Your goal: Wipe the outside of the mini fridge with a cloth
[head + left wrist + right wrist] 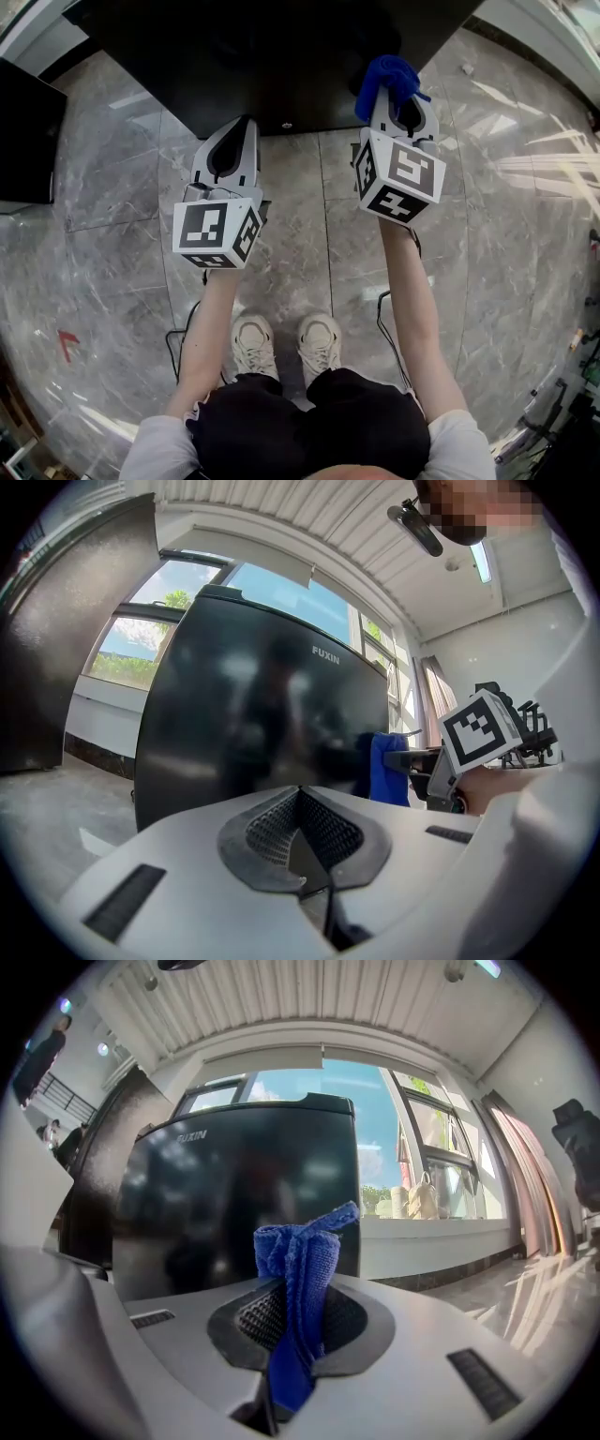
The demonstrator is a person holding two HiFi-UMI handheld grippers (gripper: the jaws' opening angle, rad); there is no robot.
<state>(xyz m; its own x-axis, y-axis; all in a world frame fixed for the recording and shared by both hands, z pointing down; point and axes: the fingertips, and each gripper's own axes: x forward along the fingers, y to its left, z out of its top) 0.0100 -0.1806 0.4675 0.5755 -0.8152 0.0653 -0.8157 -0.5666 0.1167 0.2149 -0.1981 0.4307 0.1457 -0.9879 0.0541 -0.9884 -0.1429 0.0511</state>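
- Left gripper (300, 799): ribbed dark pads pressed together with nothing between them, tips just short of the fridge (253, 705)
- Right gripper (298, 1302): jaws clamped on a bunched blue terry cloth (302, 1246) at the glossy black fridge's front edge; contact unclear
- Polished grey marble floor (309, 216) lies open on both sides of the fridge
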